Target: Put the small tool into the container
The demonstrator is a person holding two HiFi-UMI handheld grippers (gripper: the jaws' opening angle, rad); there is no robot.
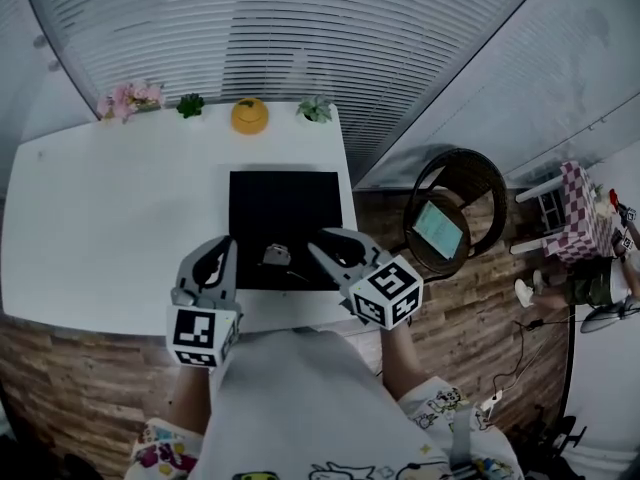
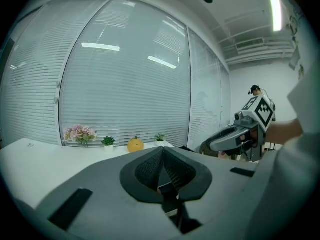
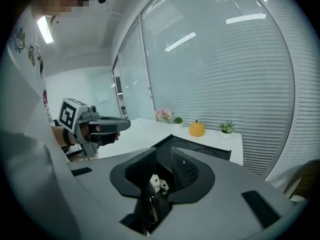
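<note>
My left gripper (image 2: 162, 150) hovers over the near edge of the white table (image 1: 120, 218), its ribbed jaws pressed together with nothing between them. Just to its right the small tool (image 1: 276, 256) lies on the near strip of the black tray (image 1: 285, 203), between my two grippers. My right gripper (image 3: 163, 154) hangs over the tray's near right corner with its jaws spread. A small pale piece shows low in the gap, and I cannot tell whether it touches them. Along the far edge stand pink flowers (image 1: 130, 98) and an orange ornament (image 1: 249, 115). A round chair (image 1: 490, 183) sits off to the right.
</note>
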